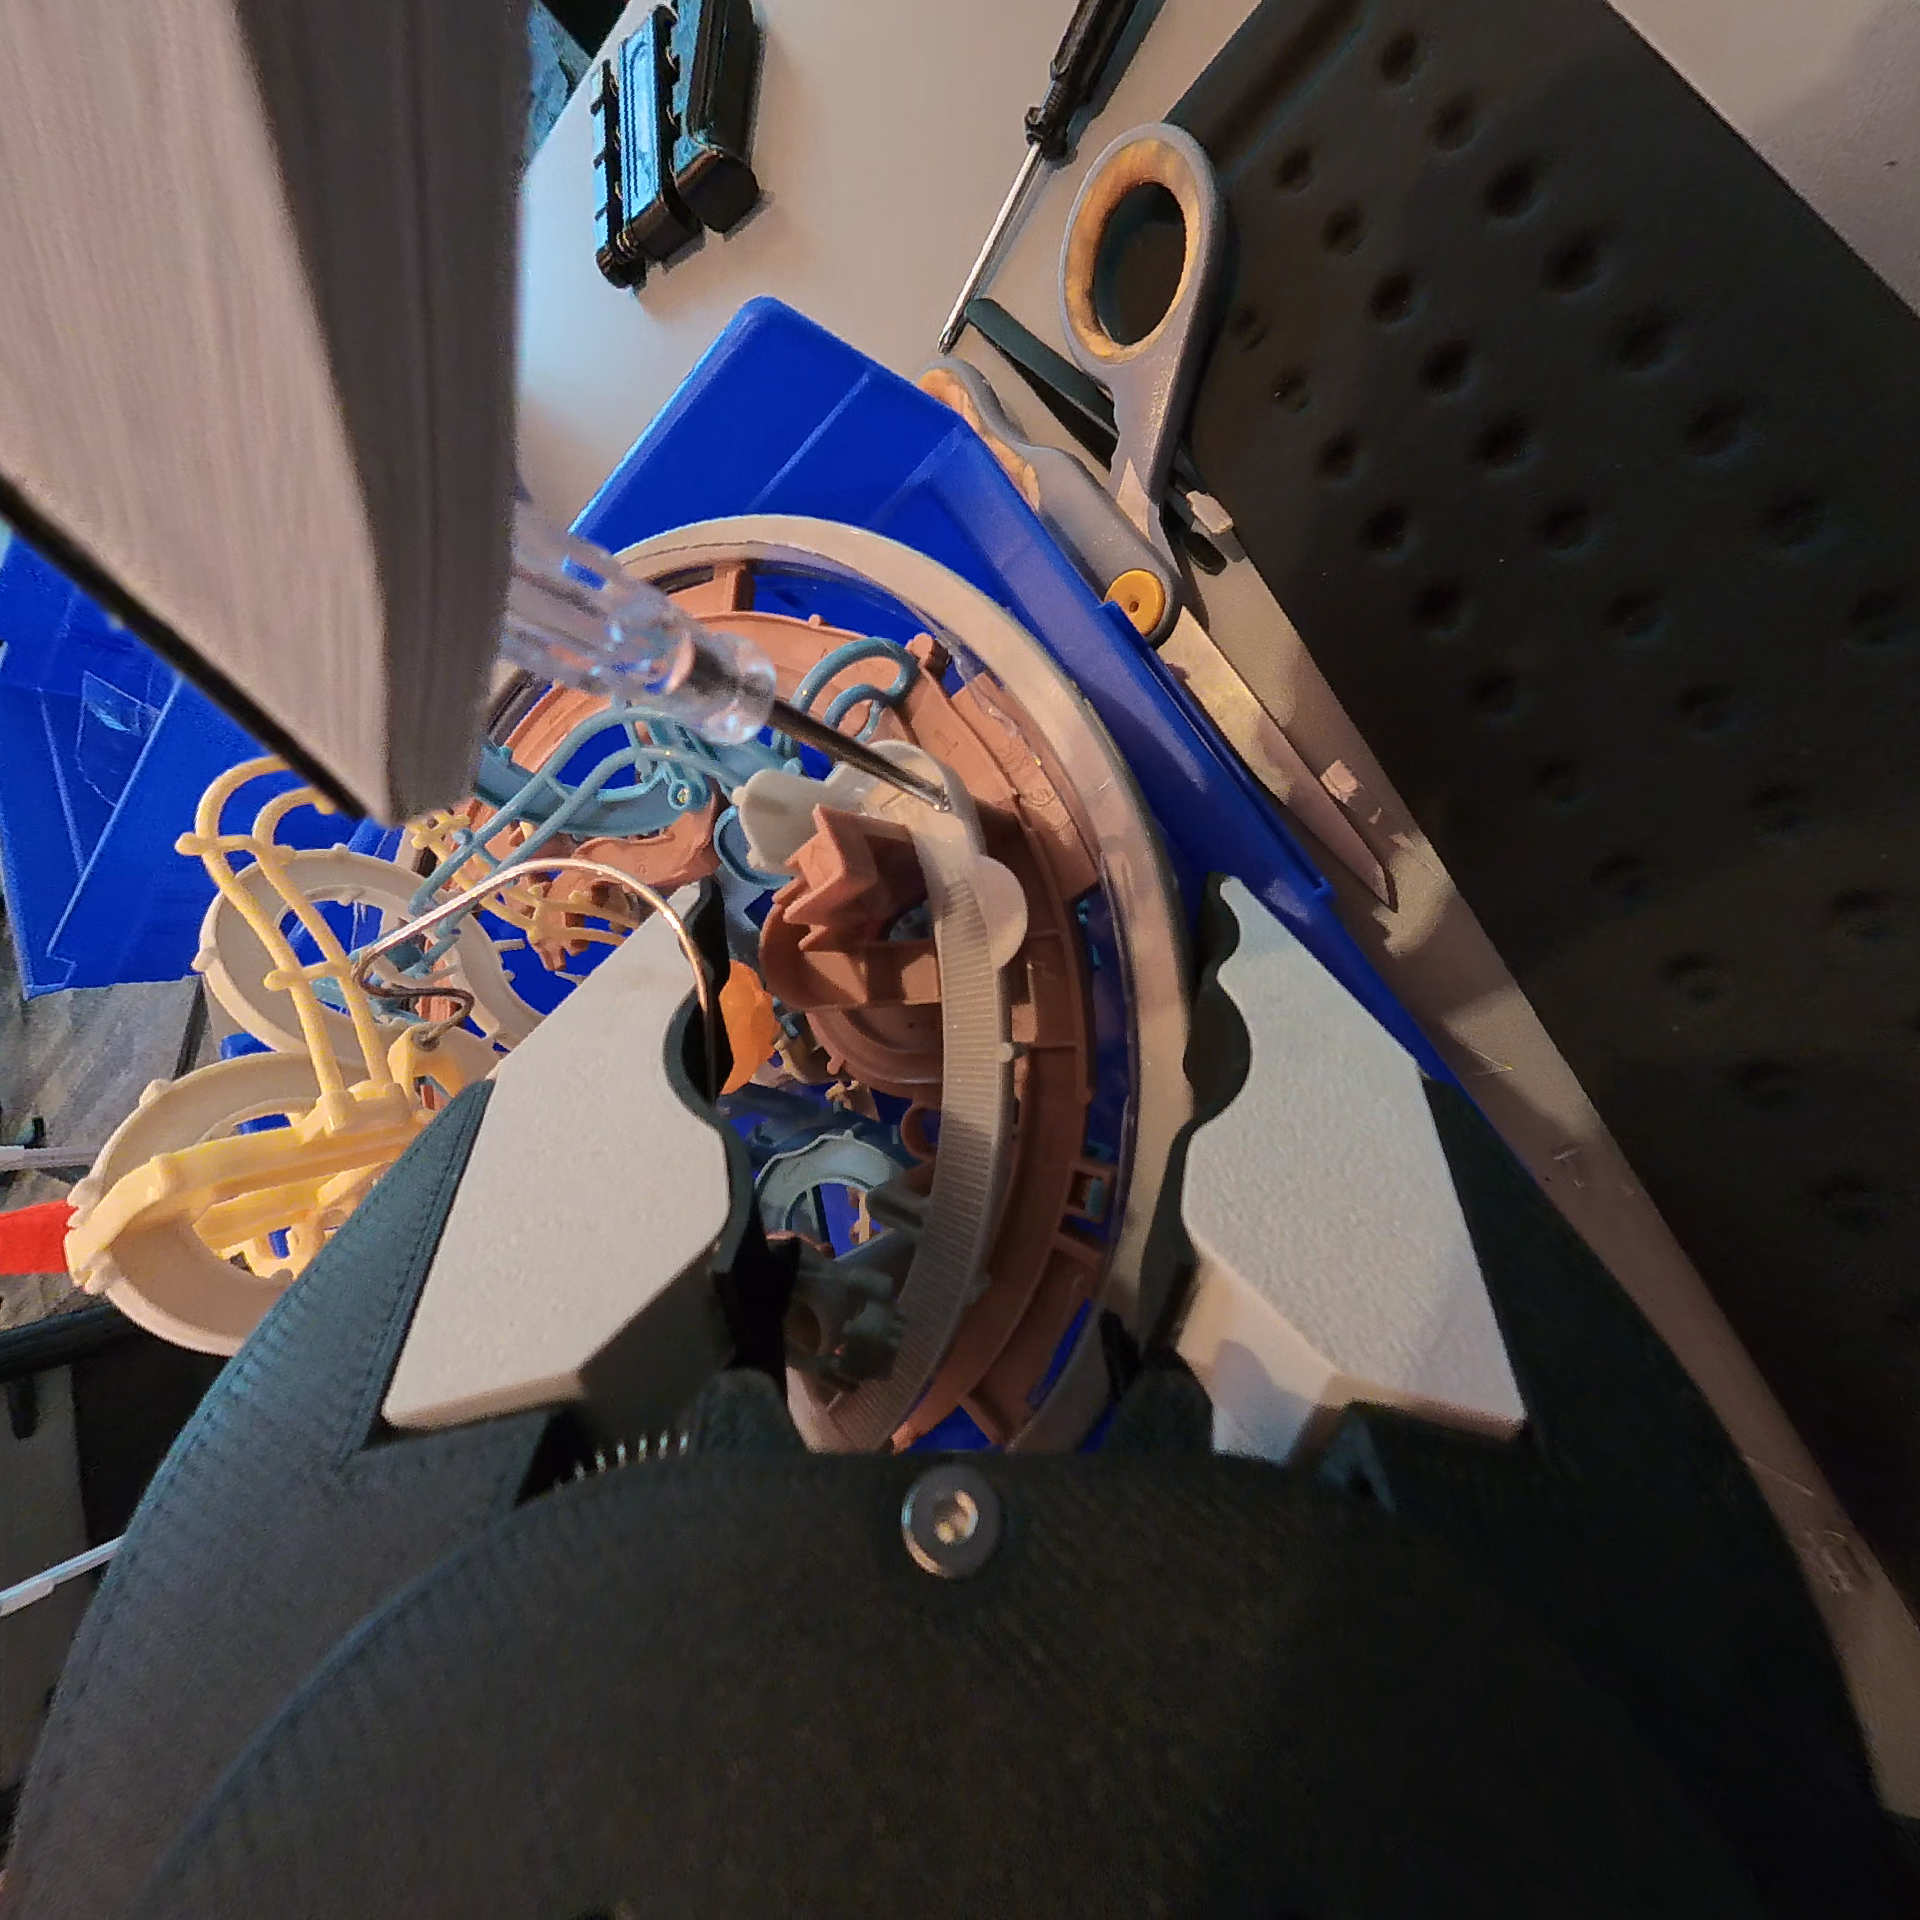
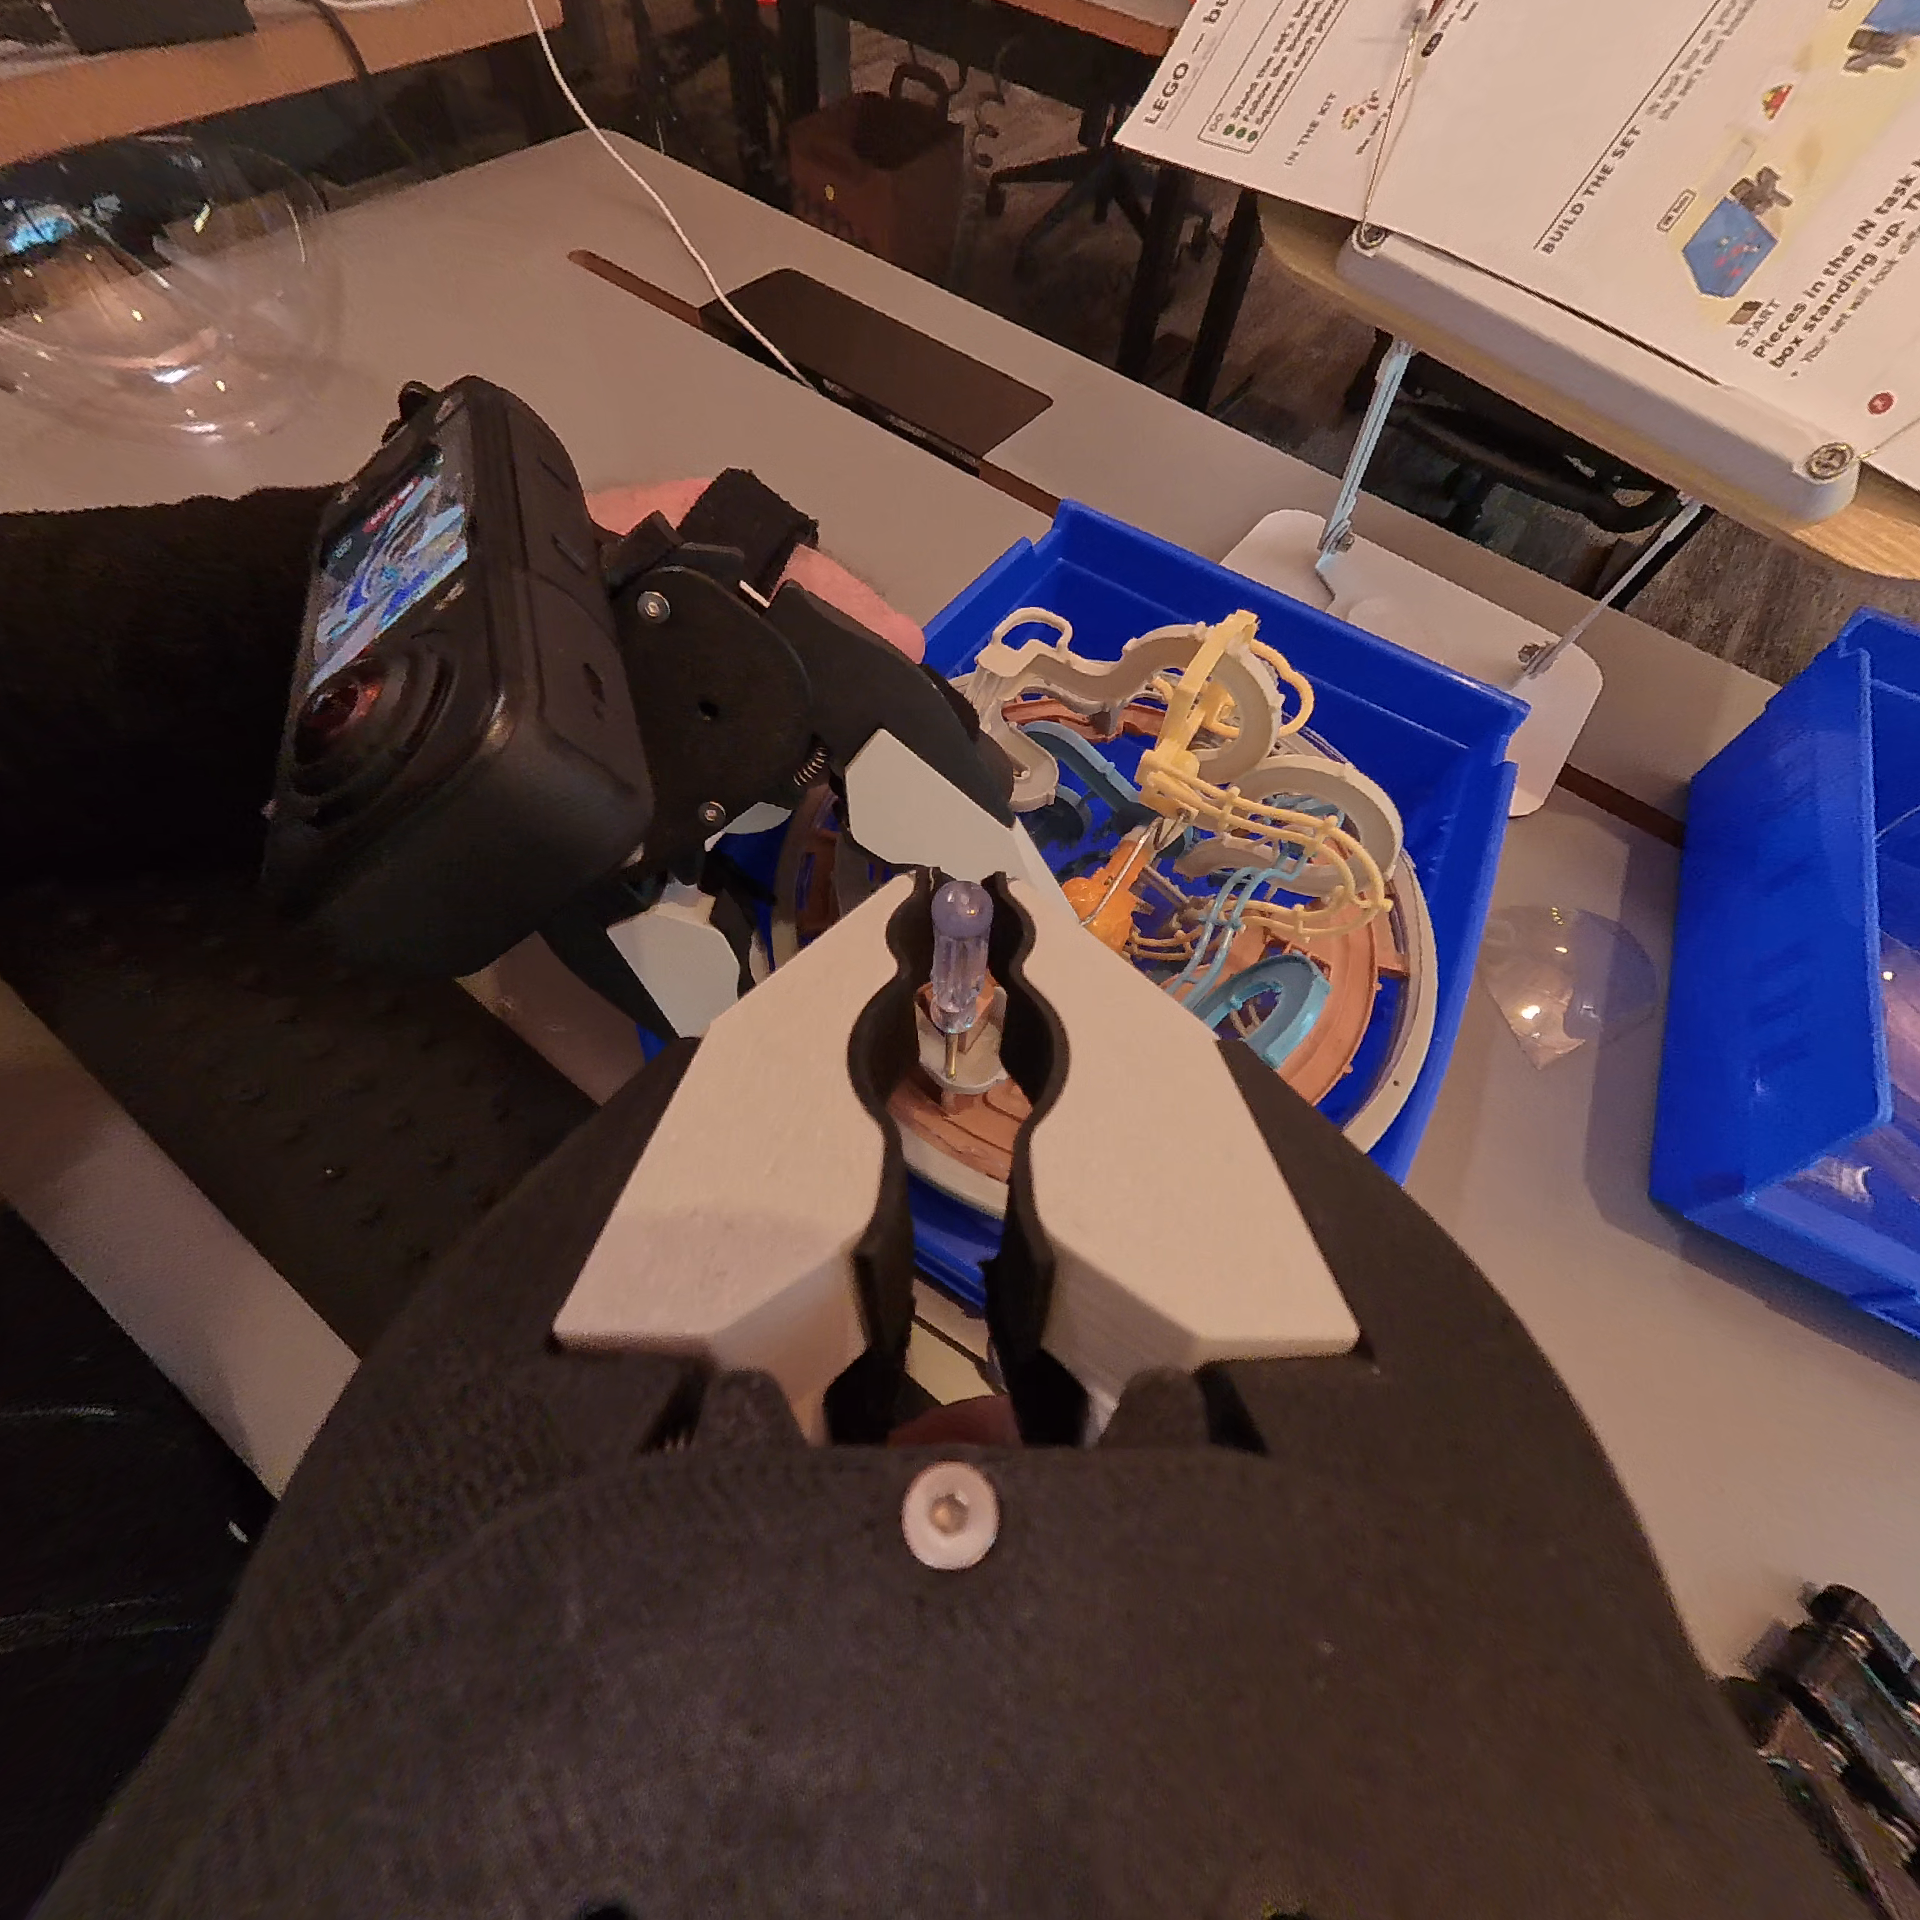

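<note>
A marble-maze core of brown, pale blue and cream tracks inside a grey ring [image 1: 1122, 790] lies in a blue bin [image 1: 831, 416]. My left gripper [image 1: 956, 914] straddles it, its pads pressing the grey ring on one side and the inner tracks on the other. It also shows in the right wrist view [image 2: 831, 894], clamped over the maze's [image 2: 1247, 883] near edge. My right gripper [image 2: 961, 904] is shut on a small clear-handled screwdriver [image 2: 958, 935]. Its tip [image 1: 935, 802] touches a white part beside a ribbed grey strap [image 1: 966, 1039]. One right finger [image 1: 260, 364] fills the upper left.
Grey-handled scissors [image 1: 1143, 312], a thin black screwdriver [image 1: 1049, 114] and a black clip block [image 1: 675, 135] lie on the table beside a black perforated mat [image 1: 1558, 520]. A second blue bin [image 2: 1818, 987], a paper stand [image 2: 1558, 260], a clear dome [image 2: 156, 312] and a dark slab [image 2: 883, 364] stand around. Across from one pair of fingers to the other is roughly 10 centimeters.
</note>
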`<state>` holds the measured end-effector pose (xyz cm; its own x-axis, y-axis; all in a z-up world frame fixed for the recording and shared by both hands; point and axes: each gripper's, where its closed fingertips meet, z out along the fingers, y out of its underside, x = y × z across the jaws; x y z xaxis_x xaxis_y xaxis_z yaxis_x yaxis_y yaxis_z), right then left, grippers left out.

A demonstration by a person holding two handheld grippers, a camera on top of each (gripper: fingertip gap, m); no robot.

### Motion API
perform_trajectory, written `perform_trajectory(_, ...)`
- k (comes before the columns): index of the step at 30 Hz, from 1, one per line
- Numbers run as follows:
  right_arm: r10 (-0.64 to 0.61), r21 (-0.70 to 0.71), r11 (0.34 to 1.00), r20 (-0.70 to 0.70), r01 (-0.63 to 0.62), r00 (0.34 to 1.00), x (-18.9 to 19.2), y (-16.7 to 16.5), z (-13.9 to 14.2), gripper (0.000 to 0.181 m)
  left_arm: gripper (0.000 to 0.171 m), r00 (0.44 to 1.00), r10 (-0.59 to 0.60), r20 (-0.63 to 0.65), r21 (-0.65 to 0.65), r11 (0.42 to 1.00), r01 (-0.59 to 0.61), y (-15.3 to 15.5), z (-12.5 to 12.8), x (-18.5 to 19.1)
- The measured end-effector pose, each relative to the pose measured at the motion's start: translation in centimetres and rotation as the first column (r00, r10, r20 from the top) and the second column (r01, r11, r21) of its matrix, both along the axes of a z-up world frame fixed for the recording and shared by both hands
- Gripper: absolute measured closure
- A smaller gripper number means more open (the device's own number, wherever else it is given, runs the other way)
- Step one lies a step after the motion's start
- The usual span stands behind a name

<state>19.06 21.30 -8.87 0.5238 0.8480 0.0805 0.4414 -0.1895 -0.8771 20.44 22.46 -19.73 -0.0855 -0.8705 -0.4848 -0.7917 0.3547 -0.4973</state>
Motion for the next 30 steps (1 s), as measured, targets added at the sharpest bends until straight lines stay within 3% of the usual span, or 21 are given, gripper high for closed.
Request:
perform_trajectory(6, -0.086, 0.001, 0.996, -0.087, 0.087, 0.992, 0.7, -0.2, 0.0, 0.173, 0.084, 1.0, -0.008, 0.0, 0.002, 1.0, 0.008, 0.0, -0.1, 0.1)
perform_trajectory(11, 0.022, -0.005, 1.0, -0.077, -0.023, 0.997, 0.5, -0.4, -0.3, 0.173, 0.086, 1.0, -0.024, 0.008, -0.004, 1.0, 0.024, -0.2, -0.1, 0.2)
perform_trajectory(13, 0.091, -0.009, 0.996, 0.02, -0.091, 0.996, 0.3, -0.7, -1.8, 0.173, 0.103, 0.998, -0.055, 0.038, -0.052, 0.997, 0.057, -1.0, 0.0, 0.5)
perform_trajectory(14, 0.129, -0.013, 0.992, 0.052, -0.128, 0.99, 0.1, -0.9, -2.7, 0.173, 0.13, 0.994, -0.071, 0.083, -0.037, 0.997, 0.074, -1.1, 0.6, 0.8)
perform_trajectory(15, 0.166, -0.03, 0.986, 0.062, -0.165, 0.984, -0.2, -1.2, -3.5, 0.173, 0.138, 0.993, -0.071, 0.097, -0.04, 0.996, 0.076, -1.0, 0.8, 0.9)
perform_trajectory(21, 0.238, -0.001, 0.971, -0.004, -0.238, 0.971, 0.6, -1.4, -3.3, 0.173, 0.134, 0.989, -0.084, 0.124, -0.119, 0.988, 0.099, -1.4, 1.1, 0.4)
perform_trajectory(25, 0.253, 0.02, 0.968, -0.066, -0.252, 0.965, 1.1, -1.7, -1.8, 0.173, 0.133, 0.99, -0.077, 0.117, -0.097, 0.991, 0.089, -1.3, 1.1, 0.5)
perform_trajectory(30, 0.26, 0.04, 0.966, -0.092, -0.257, 0.961, 1.0, -1.9, -1.4, 0.173, 0.144, 0.991, -0.035, 0.129, -0.137, 0.989, 0.053, -1.2, 1.0, 0.6)
